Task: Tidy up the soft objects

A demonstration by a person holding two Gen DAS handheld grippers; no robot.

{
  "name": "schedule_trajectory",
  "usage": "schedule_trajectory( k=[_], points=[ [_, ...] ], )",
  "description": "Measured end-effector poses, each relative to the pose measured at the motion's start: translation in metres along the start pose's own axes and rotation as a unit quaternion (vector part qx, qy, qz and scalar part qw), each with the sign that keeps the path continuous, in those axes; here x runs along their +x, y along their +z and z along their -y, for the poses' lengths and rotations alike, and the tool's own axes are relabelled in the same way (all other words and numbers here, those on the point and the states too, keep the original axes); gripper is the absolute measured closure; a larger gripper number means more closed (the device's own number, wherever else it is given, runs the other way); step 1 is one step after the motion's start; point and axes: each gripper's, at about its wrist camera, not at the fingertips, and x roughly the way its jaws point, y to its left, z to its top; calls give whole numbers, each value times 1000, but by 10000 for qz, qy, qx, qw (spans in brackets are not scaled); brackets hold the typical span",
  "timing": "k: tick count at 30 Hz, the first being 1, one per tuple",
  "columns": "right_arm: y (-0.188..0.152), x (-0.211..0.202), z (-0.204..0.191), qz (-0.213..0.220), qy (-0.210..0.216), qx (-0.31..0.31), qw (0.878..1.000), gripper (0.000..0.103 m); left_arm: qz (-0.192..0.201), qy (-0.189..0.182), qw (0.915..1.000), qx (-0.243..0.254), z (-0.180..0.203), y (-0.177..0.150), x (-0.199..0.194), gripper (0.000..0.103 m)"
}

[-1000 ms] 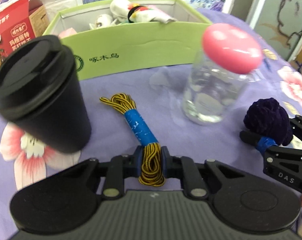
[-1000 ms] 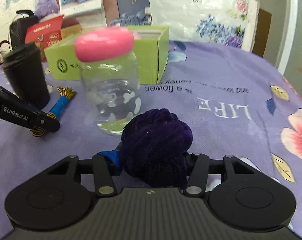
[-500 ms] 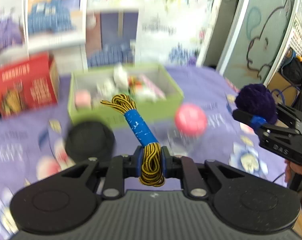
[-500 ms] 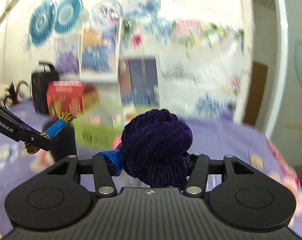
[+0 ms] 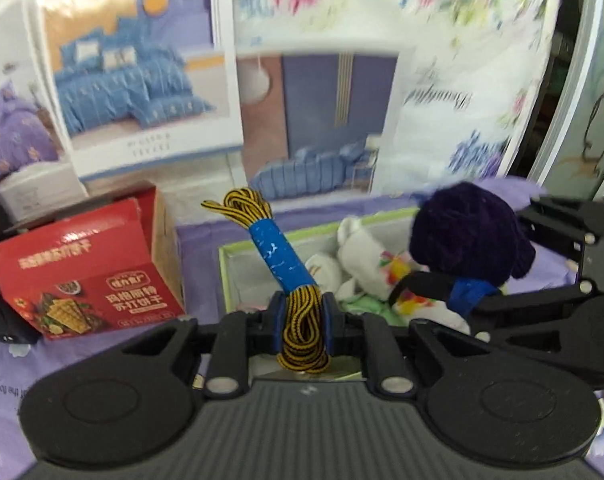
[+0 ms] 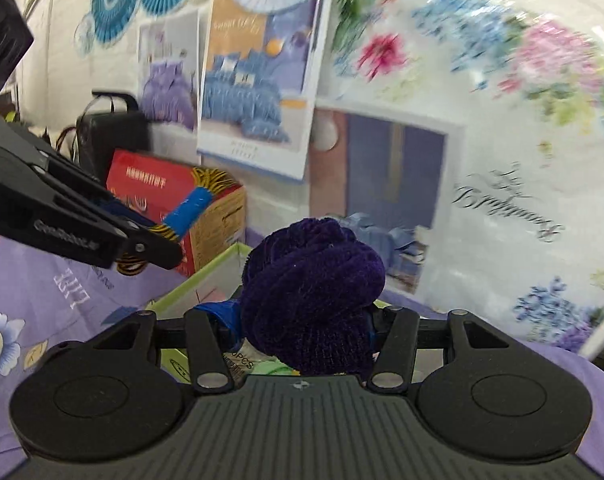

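Above green box (image 5: 262, 246), tools pinch braided cord (image 5: 302, 320), fuzzy ball (image 6: 314, 292).

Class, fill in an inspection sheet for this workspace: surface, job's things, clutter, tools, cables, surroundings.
Surface: purple floral cloth.
Job's things: cord bundle and purple yarn ball, both held above the green box, which holds white soft items.
Clutter: red carton; black case.
Tools: left tool shut on cord bundle; right tool shut on yarn ball.
Cables: nothing seen.
Surroundings: bedding posters on wall; background blurred.
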Motion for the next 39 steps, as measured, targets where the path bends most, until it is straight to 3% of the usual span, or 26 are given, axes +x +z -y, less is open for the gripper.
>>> schedule_trajectory(
  k=[6, 7, 8, 9, 11, 20, 26, 39],
  points=[
    [4, 52, 2, -677, 486, 66, 9965, 61, -506, -77, 9986, -159, -11, -4, 49, 88],
    [4, 58, 3, -779, 605, 179, 9950, 61, -598, -72, 9979, -242, -14, -4, 55, 86],
    [4, 63, 4, -859, 623, 283, 9940, 61, -646, -76, 9974, -300, -16, -5, 60, 77],
    [3, 66, 3, -895, 554, 299, 9940, 60, -668, -6, 9972, -346, -19, -5, 63, 61],
    [1, 67, 2, -889, 350, 174, 9953, 59, -630, -6, 9970, -449, -23, -7, 64, 53],
    [7, 57, 8, -708, 59, 133, 9974, 49, -505, 5, 9976, -470, -21, -7, 55, 48],
    [14, 33, 10, -554, -223, 31, 9982, 45, -250, 190, 9990, -316, -5, -10, 24, 47],
    [12, -76, -2, -179, -617, 205, 9977, 40, 654, -3, 9979, 11, 56, -24, -99, 41]
  ],
)
